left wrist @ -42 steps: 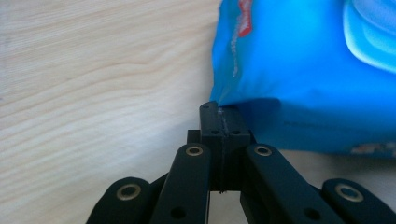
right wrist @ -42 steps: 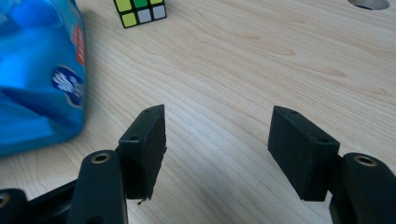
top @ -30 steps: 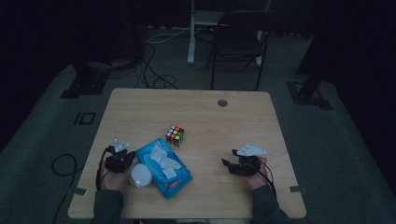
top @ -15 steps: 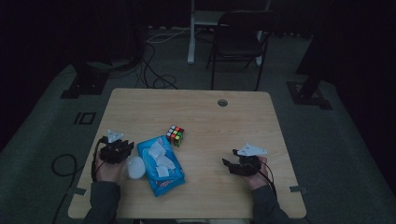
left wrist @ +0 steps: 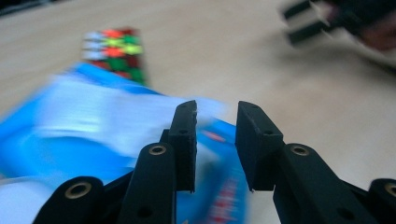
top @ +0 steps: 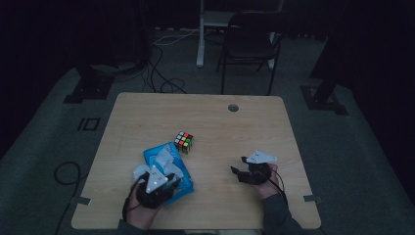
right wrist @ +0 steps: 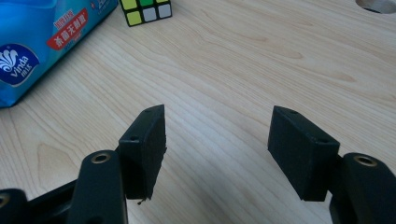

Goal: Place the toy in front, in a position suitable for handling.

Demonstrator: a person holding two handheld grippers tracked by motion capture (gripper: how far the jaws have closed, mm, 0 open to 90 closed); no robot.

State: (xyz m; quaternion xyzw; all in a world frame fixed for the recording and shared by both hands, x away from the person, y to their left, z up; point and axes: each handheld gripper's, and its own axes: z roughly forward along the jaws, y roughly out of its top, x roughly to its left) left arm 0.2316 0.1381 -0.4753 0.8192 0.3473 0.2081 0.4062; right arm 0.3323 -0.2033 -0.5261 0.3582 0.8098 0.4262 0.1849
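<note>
A blue tissue pack [top: 176, 169] lies on the wooden table [top: 220, 122], with white tissue [top: 164, 156] sticking out of its top. My left gripper [top: 170, 180] hovers over the pack's near end. In the left gripper view my left gripper [left wrist: 217, 112] has a narrow gap with nothing in it; its jaws have just been opening, and the blurred pack [left wrist: 70, 121] lies below. A colour cube [top: 184, 142] stands just beyond the pack. My right gripper [top: 237, 172] rests to the right, and in its own view my right gripper [right wrist: 217, 126] is open over bare wood.
A white lump [top: 141, 171] shows beside my left hand. A round cable hole [top: 233, 107] sits near the table's far edge. A chair [top: 249, 44] and cables [top: 161, 73] are on the floor beyond. The cube [right wrist: 144, 9] and pack [right wrist: 42, 42] lie ahead of the right gripper.
My left gripper has swung right from the pack's left side to above its near end. The pack has shifted slightly. The right hand has stayed still.
</note>
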